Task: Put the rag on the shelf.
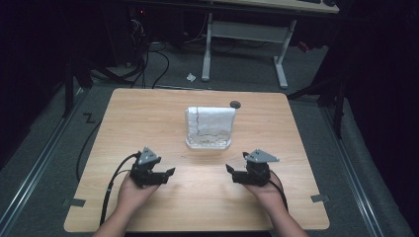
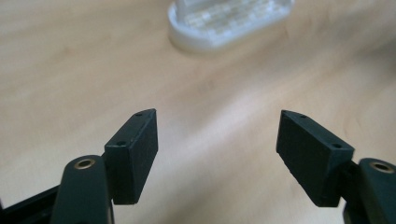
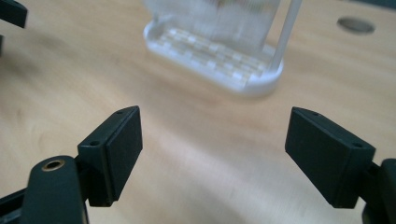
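Observation:
A white towel (image 1: 210, 120) hangs over a small clear plastic rack (image 1: 208, 143) at the middle of the wooden table (image 1: 148, 113). The rack's base (image 2: 224, 28) lies ahead of the left jaws, and its base (image 3: 219, 60) and a thin post lie ahead of the right jaws. My left gripper (image 1: 170, 173) rests near the front left of the rack, held in a hand, open with nothing between its pads (image 2: 133, 154). To the rack's front right my right gripper (image 1: 229, 169) is likewise open and empty, its pads (image 3: 114, 151) wide apart.
A small dark round disc (image 1: 235, 104) sits in the table near its far edge, also seen as a grey disc (image 3: 356, 25). Cables (image 1: 113, 182) trail from both grippers. A white desk frame (image 1: 244, 37) stands on the floor beyond the table.

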Tool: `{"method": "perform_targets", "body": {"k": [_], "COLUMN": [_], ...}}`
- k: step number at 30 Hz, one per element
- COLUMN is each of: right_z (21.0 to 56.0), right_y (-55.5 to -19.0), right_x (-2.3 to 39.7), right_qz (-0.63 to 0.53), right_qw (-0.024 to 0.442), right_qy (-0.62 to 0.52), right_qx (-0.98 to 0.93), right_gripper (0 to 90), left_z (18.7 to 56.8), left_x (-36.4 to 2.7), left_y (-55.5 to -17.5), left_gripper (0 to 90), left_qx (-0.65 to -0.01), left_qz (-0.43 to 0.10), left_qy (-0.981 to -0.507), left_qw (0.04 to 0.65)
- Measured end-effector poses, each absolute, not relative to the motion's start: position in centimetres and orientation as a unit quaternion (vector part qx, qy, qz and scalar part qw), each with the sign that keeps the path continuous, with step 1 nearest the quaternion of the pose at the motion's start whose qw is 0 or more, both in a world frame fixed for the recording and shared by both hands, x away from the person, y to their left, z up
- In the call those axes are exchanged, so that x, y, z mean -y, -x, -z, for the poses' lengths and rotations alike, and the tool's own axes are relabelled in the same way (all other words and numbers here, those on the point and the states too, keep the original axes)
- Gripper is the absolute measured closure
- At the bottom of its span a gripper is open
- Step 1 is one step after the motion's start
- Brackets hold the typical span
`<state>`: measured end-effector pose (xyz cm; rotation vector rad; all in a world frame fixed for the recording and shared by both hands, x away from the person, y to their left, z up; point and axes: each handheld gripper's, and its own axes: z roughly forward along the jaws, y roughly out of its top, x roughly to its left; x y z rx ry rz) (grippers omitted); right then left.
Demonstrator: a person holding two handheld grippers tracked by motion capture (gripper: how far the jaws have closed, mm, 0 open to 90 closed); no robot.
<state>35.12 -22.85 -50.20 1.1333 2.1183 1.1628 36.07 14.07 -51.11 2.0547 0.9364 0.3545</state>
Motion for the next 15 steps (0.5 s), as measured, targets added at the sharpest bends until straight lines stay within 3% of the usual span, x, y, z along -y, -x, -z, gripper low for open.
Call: {"method": "perform_targets", "body": {"k": [4, 5, 10, 15], "right_z": [52.5, 52.4, 52.5, 52.8], "right_y": [-32.0, -31.8, -32.0, -32.2], "right_x": [24.2, 24.4, 24.9, 24.6], "right_qz": [-0.421, -0.417, -0.418, -0.417], "right_qw": [0.223, 0.228, 0.233, 0.217], "right_qy": [-0.420, -0.418, -0.432, -0.437], "right_qx": [-0.772, -0.774, -0.764, -0.767], "right_gripper": [20.5, 20.6, 20.5, 21.5], "left_z": [52.9, 52.8, 52.5, 52.8], "left_x": [-16.7, -17.3, -18.3, -18.0], "left_y": [-32.5, -32.4, -32.8, -32.8], "left_gripper": [31.6, 29.9, 29.6, 29.3], "left_qx": [-0.389, -0.396, -0.418, -0.411], "left_qz": [-0.126, -0.108, -0.113, -0.114], "left_qy": [-0.811, -0.805, -0.781, -0.788], "left_qw": [0.418, 0.427, 0.451, 0.444]}}
